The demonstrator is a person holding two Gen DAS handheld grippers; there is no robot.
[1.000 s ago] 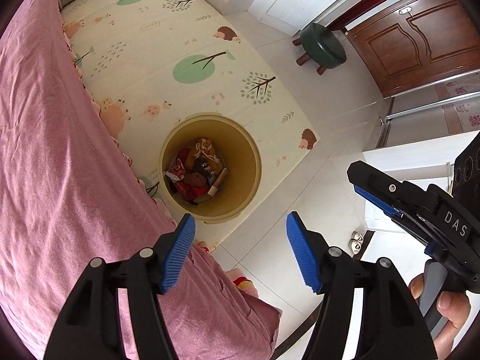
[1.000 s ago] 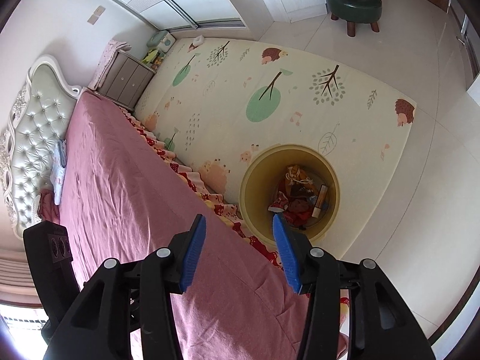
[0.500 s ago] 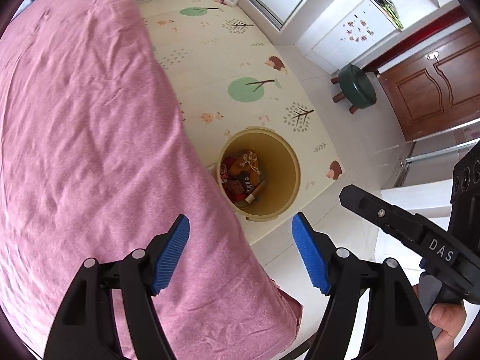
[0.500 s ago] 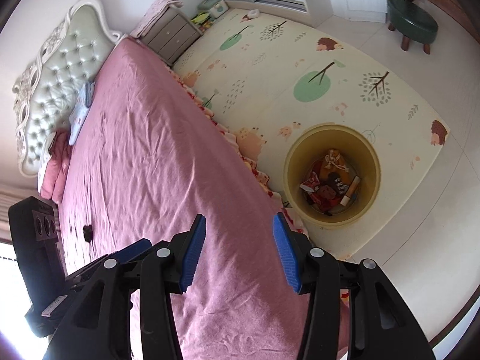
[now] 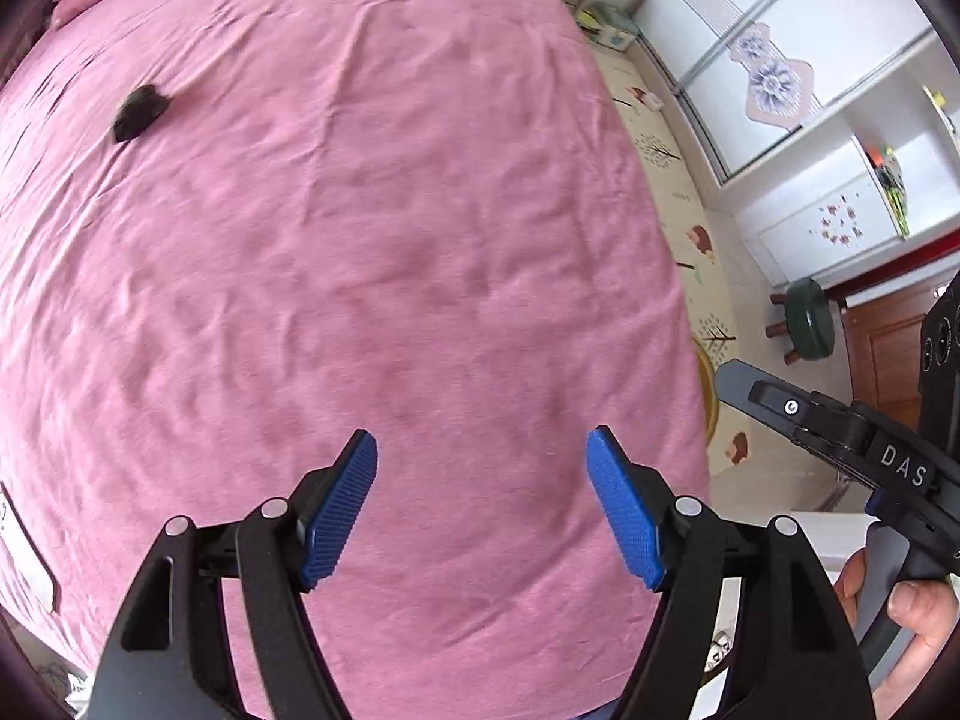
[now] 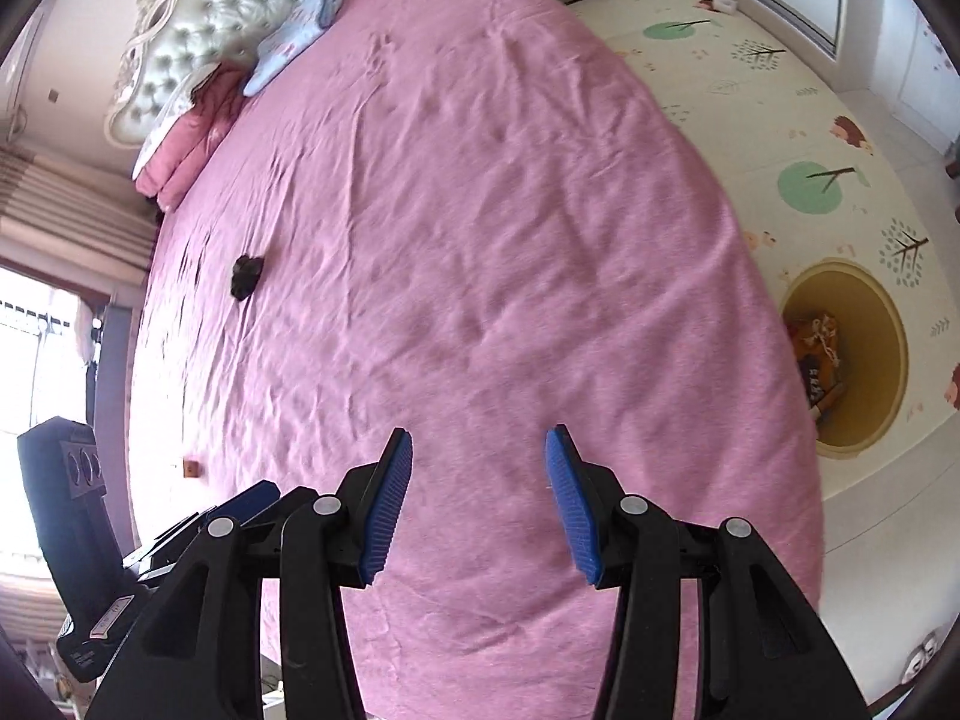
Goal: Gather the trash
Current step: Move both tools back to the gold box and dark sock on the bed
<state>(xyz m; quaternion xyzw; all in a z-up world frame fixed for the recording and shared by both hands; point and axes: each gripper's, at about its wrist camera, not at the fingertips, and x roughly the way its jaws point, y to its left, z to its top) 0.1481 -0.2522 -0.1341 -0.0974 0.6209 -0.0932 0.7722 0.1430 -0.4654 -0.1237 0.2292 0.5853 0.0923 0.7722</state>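
Observation:
A small dark crumpled piece of trash [image 5: 139, 111] lies on the pink bedspread [image 5: 360, 240], far from both grippers; it also shows in the right wrist view [image 6: 246, 276]. A small brown piece [image 6: 192, 468] lies near the bed's left edge. My left gripper [image 5: 480, 480] is open and empty above the bed. My right gripper [image 6: 478, 471] is open and empty above the bed. The yellow trash bin [image 6: 888, 324] stands on the floor mat to the right of the bed, with wrappers [image 6: 819, 354] inside. Only its rim [image 5: 708, 384] shows in the left wrist view.
Pillows [image 6: 180, 144] and a tufted headboard [image 6: 228, 18] are at the bed's far end. A patterned play mat [image 6: 780, 90] covers the floor on the right. A green stool [image 5: 810, 318], white cabinets [image 5: 828, 180] and a wooden door [image 5: 882, 336] stand beyond.
Both grippers have swung from over the bin to over the bed. The bin has slid to the right edge of both views, and the dark trash has come into view.

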